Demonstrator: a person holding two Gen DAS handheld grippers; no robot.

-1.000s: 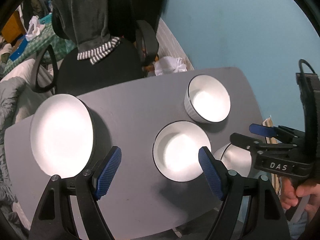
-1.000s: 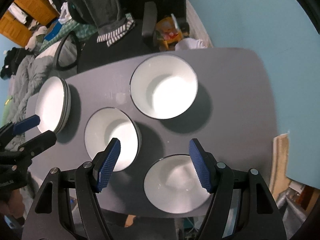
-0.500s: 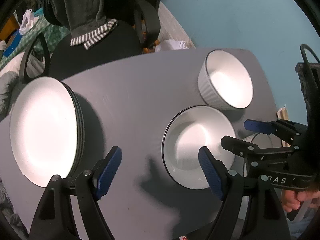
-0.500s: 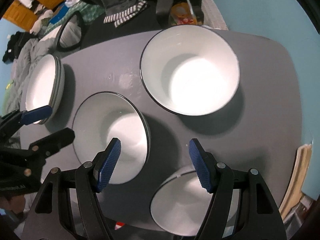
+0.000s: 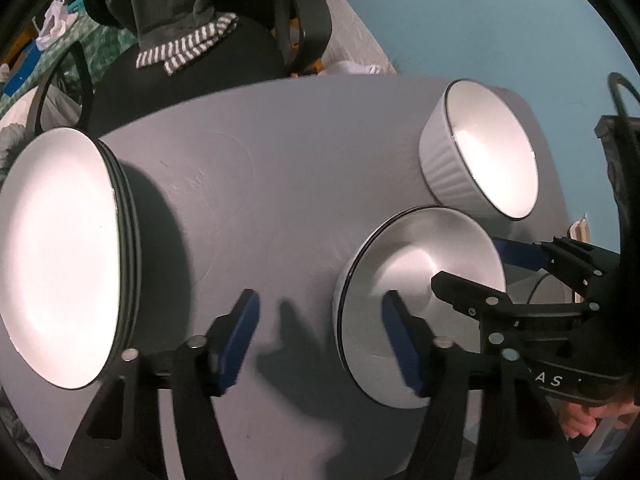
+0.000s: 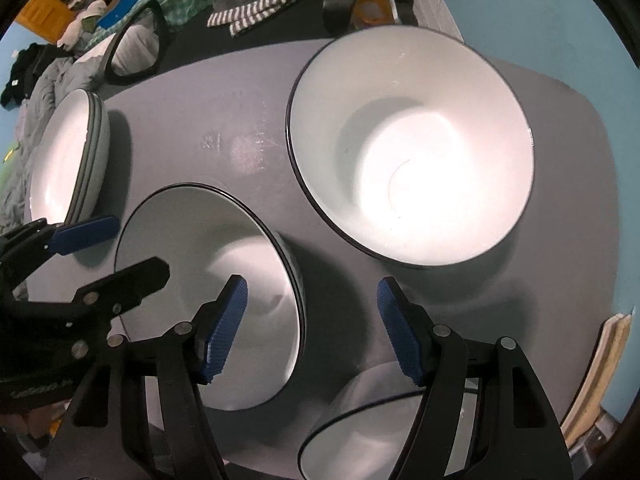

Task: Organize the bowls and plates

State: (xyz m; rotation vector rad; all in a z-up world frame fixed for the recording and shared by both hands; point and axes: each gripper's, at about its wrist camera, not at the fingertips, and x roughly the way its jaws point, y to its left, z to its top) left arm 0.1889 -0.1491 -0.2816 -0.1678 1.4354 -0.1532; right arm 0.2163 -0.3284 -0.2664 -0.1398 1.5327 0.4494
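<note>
Three white bowls with dark rims and a stack of white plates [image 5: 60, 256] stand on a grey table [image 5: 260, 160]. My left gripper [image 5: 320, 340] straddles the left rim of the middle bowl [image 5: 420, 272], one pad inside and one over the table. Its jaws are closing, with a gap still at the rim. My right gripper [image 6: 314, 330] straddles the opposite rim of that middle bowl [image 6: 208, 240]. It is closing too, its pads off the rim. The large ribbed bowl [image 6: 412, 152] stands behind, and a third bowl [image 6: 360, 428] lies under the right gripper.
A black office chair [image 5: 192, 60] draped with grey and striped clothing stands behind the table. A blue wall [image 5: 480, 20] runs along the right. A person's hand [image 5: 580, 420] holds the right gripper's handle. Bare tabletop lies between the plates and the bowls.
Both grippers have come down toward the table, so the bowls and plates look larger. The left jaws have narrowed, and each gripper now has one pad inside the middle bowl.
</note>
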